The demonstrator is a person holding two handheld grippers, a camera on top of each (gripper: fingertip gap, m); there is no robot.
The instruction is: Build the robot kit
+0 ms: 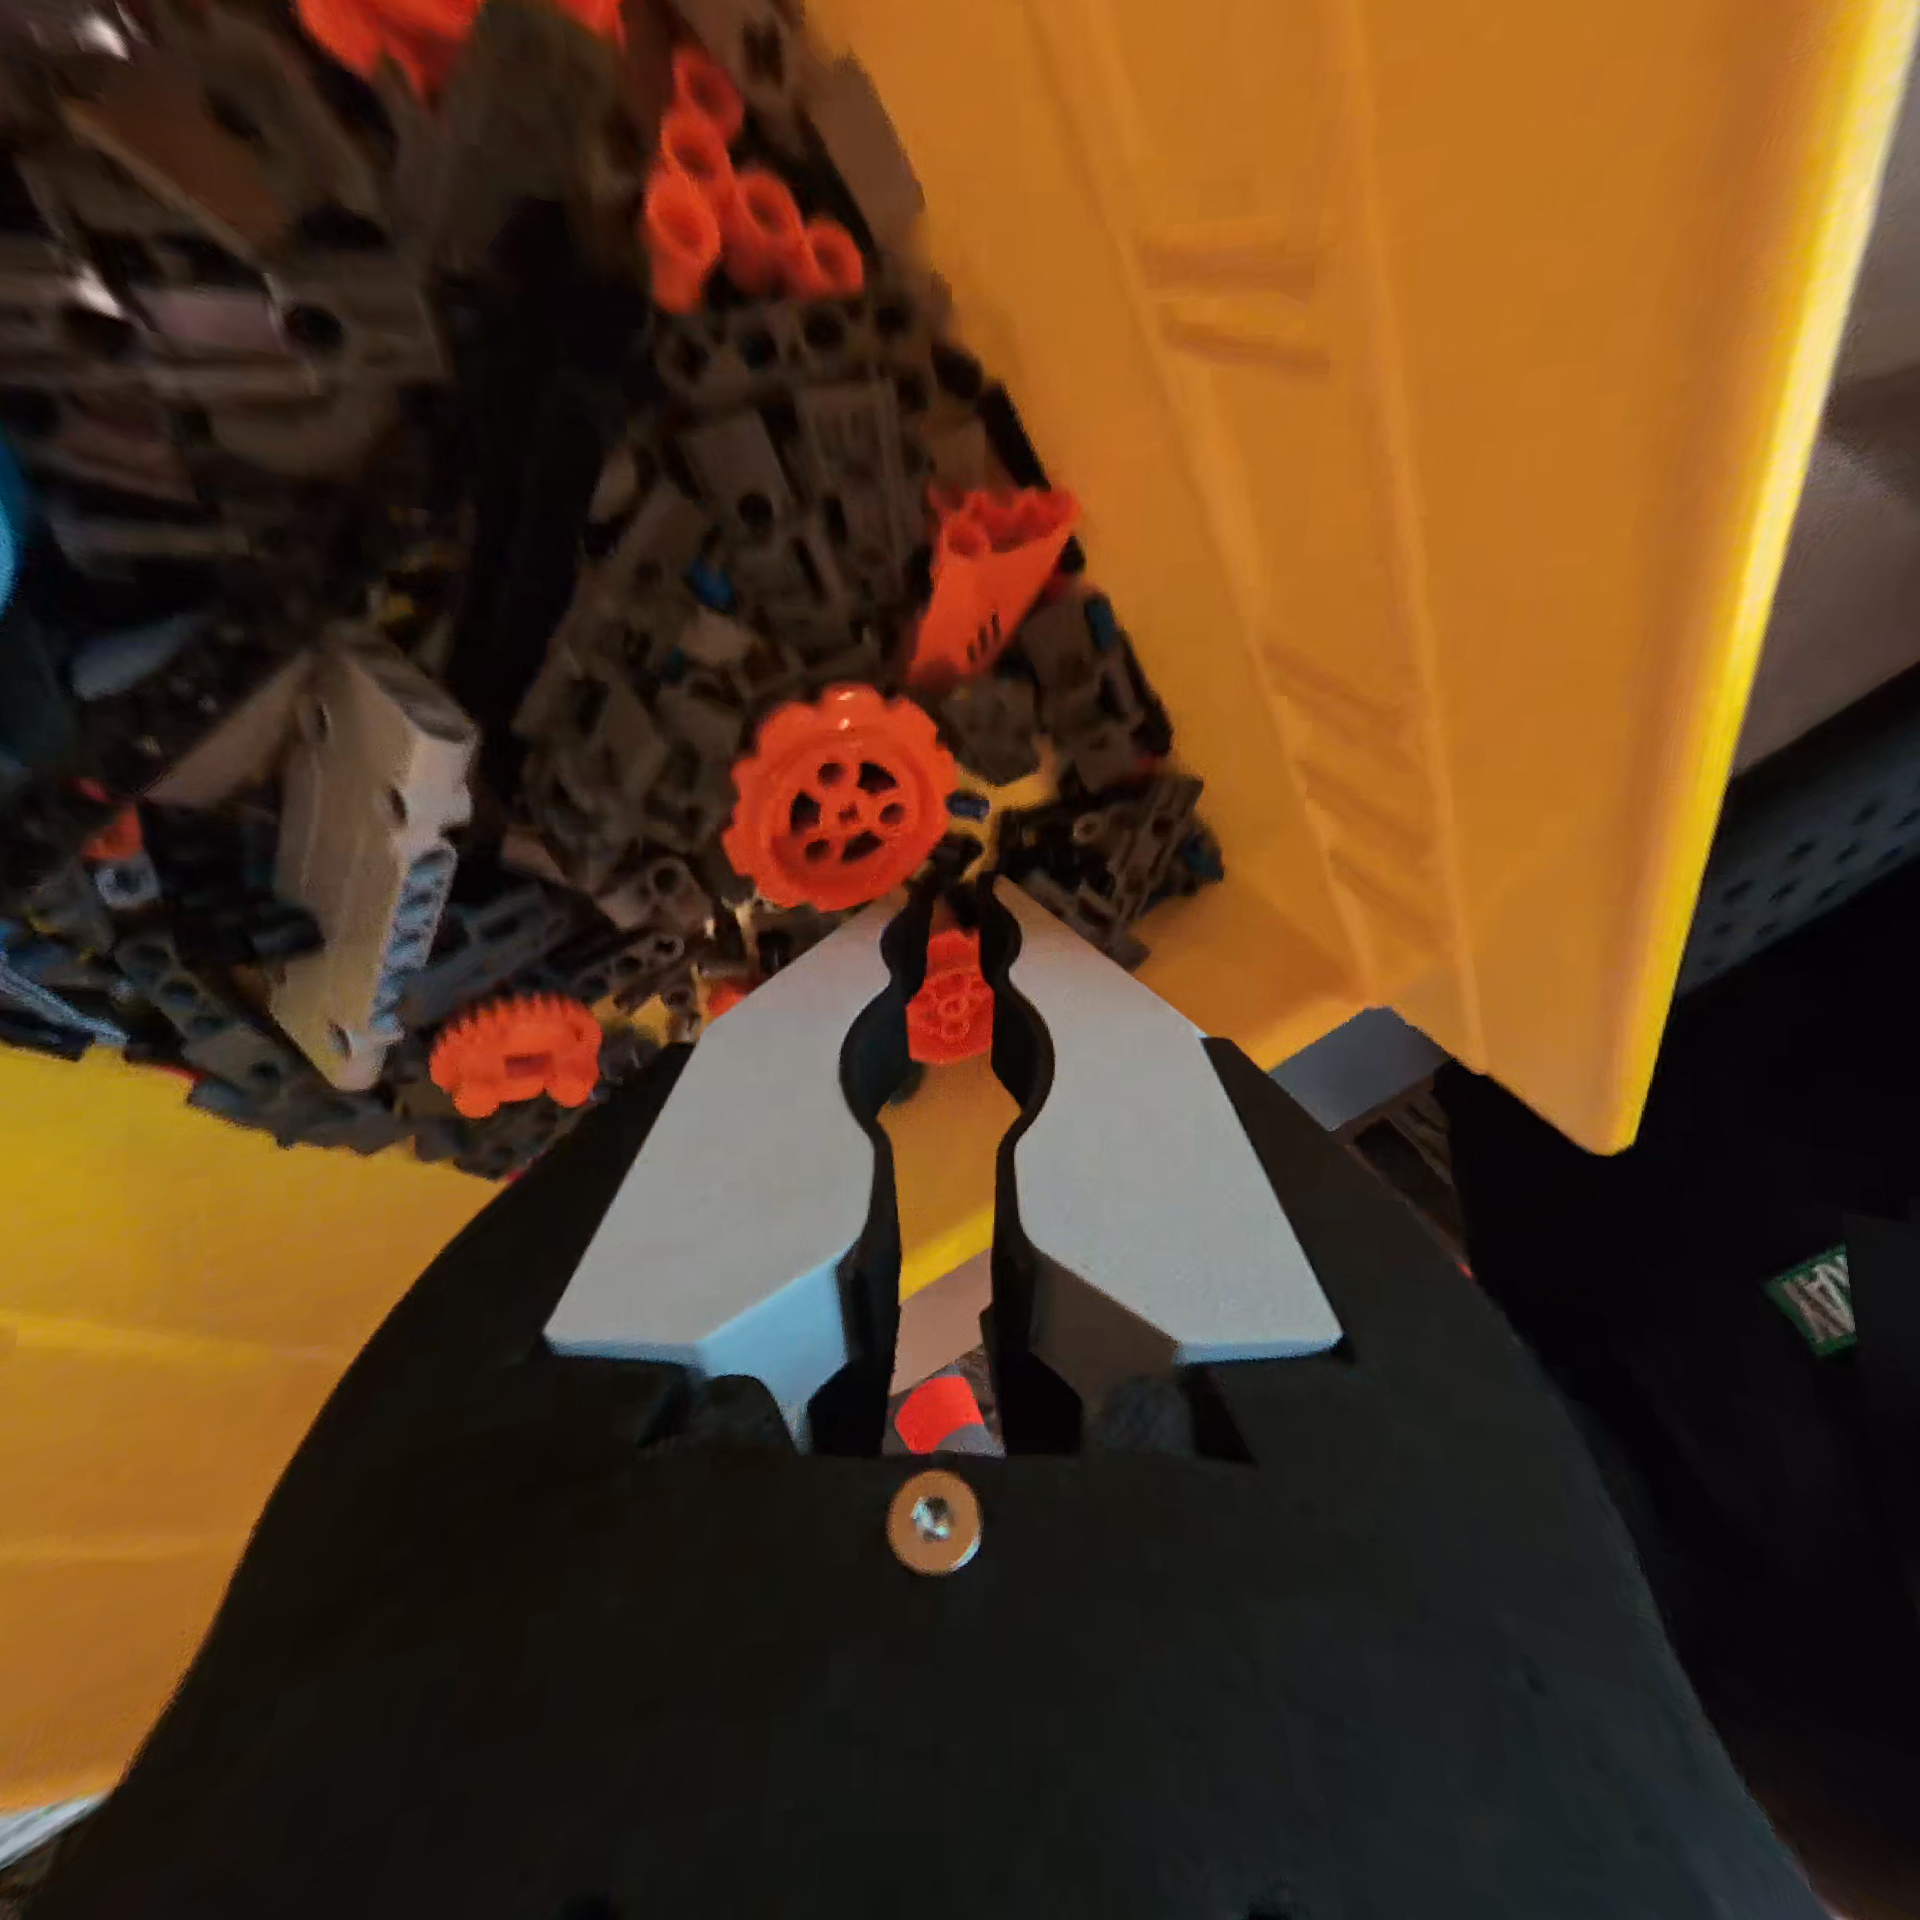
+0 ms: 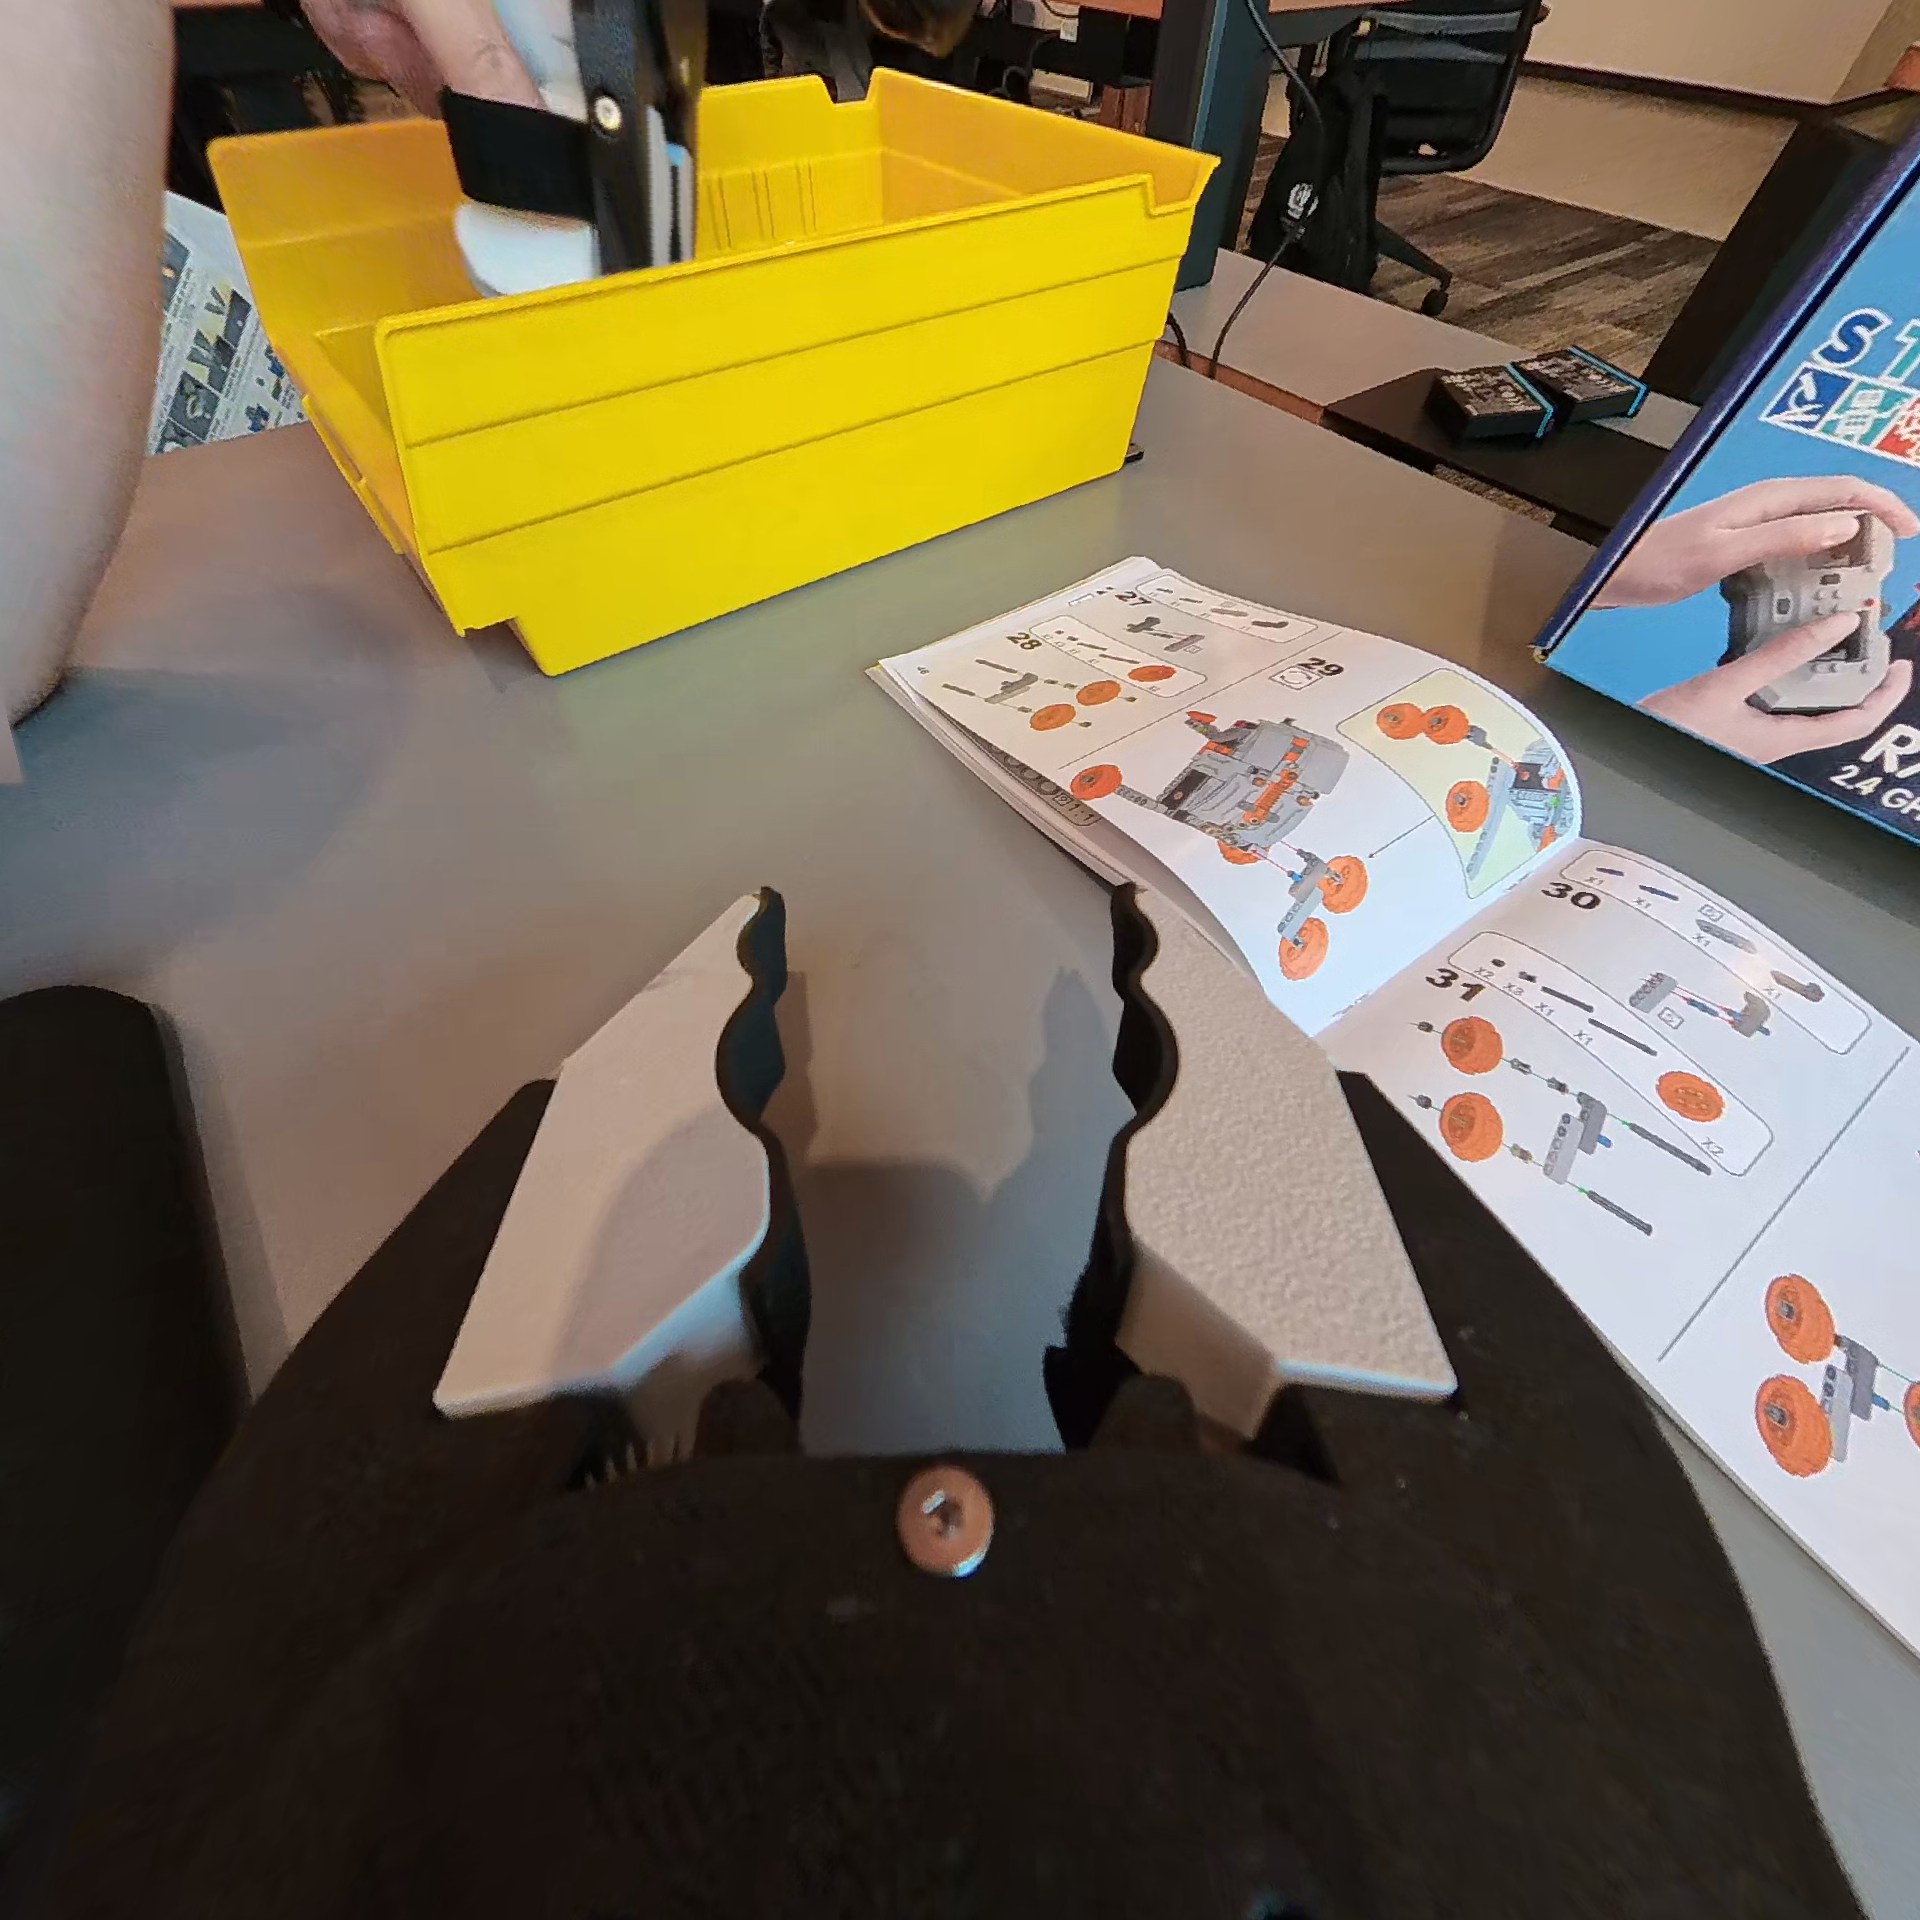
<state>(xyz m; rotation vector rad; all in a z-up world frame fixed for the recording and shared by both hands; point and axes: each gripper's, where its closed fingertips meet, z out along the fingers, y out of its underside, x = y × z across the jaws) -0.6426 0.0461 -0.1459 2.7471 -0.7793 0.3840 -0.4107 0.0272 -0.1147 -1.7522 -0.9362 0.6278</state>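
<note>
My left gripper [image 1: 956,894] reaches down into a yellow bin [image 1: 1351,416] holding a heap of grey, black and orange building-kit parts. Its jaws are nearly together and pinch a small black piece [image 1: 954,860] at the tips, just below an orange toothed wheel [image 1: 840,798]. A smaller orange gear [image 1: 951,1008] shows through the gap between the fingers. My right gripper [image 2: 945,914] is open and empty, low over the grey table [image 2: 520,831], in front of the bin [image 2: 779,436]. The left gripper [image 2: 634,156] also shows in the right wrist view, inside the bin.
An open instruction booklet [image 2: 1351,883] lies right of my right gripper. A blue box [image 2: 1766,571] stands at the far right, with two small black boxes [image 2: 1538,390] behind it. A forearm [image 2: 62,364] and printed paper [image 2: 208,343] are at the left. Another orange gear [image 1: 514,1049] and a light grey block [image 1: 364,831] lie in the bin. The left gripper's tips are roughly 25 cm from the right gripper's.
</note>
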